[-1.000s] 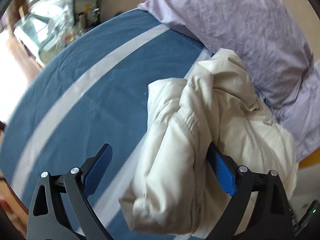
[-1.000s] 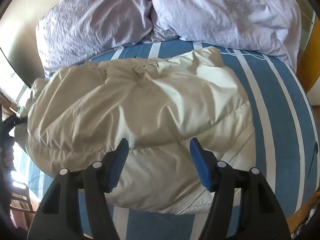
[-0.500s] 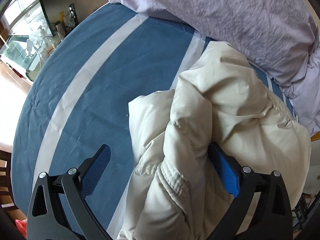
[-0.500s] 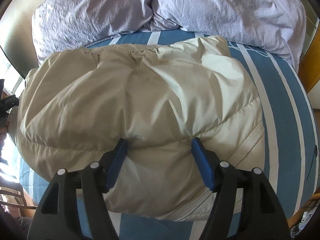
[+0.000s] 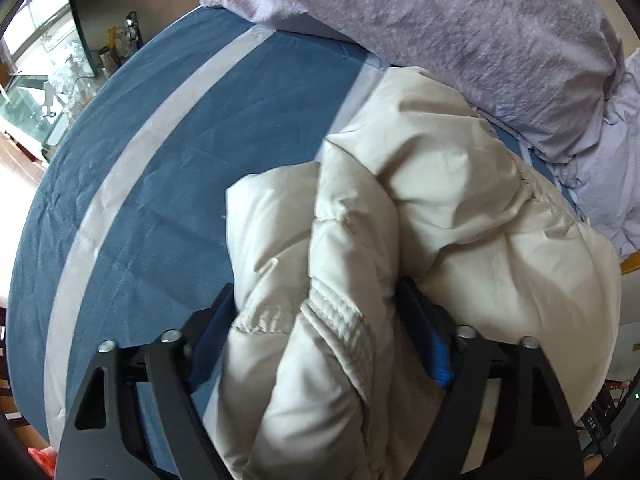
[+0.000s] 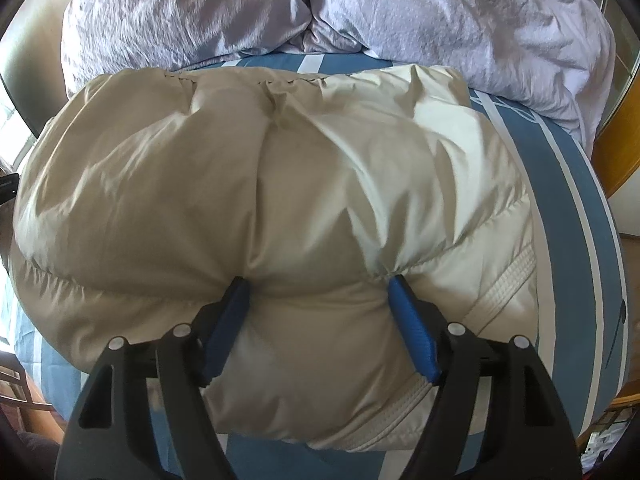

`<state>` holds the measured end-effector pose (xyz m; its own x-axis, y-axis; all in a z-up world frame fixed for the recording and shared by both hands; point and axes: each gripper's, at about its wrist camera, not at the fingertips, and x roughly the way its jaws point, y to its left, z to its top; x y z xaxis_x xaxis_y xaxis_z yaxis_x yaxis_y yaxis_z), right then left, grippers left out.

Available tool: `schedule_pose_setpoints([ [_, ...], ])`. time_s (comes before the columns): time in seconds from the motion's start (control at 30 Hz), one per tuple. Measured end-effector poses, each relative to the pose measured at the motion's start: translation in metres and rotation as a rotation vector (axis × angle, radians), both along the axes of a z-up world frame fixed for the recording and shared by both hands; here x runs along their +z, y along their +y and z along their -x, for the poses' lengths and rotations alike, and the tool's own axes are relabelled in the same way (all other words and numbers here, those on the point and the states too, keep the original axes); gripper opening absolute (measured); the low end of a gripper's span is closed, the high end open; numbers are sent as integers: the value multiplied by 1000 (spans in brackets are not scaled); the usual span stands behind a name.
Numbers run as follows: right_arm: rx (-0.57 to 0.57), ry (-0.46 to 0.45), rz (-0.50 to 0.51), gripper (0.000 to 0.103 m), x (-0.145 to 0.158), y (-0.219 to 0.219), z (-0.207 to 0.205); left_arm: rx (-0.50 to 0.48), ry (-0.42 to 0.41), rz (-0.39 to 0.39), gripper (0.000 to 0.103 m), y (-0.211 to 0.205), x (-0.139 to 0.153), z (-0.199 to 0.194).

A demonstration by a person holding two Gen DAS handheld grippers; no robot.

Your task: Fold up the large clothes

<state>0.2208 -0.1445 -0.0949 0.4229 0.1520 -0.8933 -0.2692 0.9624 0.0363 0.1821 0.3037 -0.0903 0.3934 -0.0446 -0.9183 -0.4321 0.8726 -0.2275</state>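
A big bed with a blue sheet and pale stripes (image 5: 168,168) is filling most of both views. Two wrinkly light purple pillows (image 6: 280,12) are lying at its head. A puffy cream padded jacket (image 6: 260,184) is lying folded in a fat bundle on the sheet, just in front of the pillows and touching them at its far edge.

Some things are hard to see. The near end of the jacket is running off the bottom of the left view. Small jars or bottles on a far shelf (image 5: 120,44) are too tiny and blurry to tell apart. A little dark screen with numbers (image 5: 595,424) is sitting at the lower right edge, but the numbers are too small to read. No other writing is showing.

The left hand-held gripper (image 5: 316,344) is closing on a thick roll of the jacket with a ribbed cuff, and the roll is filling the gap between its blue pads. The right hand-held gripper (image 6: 320,320) is opening, with its blue fingers (image 6: 412,336) pushing down into the jacket's soft near side and a puffy bulge sitting between them.
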Motion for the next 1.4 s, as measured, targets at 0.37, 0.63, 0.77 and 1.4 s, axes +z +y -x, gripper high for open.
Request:
schedule_pose_setpoints([
  [0.37, -12, -4, 15, 73, -3, 2, 0, -70, -99, -125, 23, -30, 33, 17],
  [0.63, -34, -13, 32, 73, -5, 4, 0, -70, -231, -91, 21, -40, 80, 30],
  [0.77, -50, -12, 35, 73, -7, 4, 0, -80, -304, -47, 21, -54, 110, 33],
  [1.4, 16, -42, -35, 75, -12, -8, 2, -255, -429, -12, 20, -227, 199, 17],
])
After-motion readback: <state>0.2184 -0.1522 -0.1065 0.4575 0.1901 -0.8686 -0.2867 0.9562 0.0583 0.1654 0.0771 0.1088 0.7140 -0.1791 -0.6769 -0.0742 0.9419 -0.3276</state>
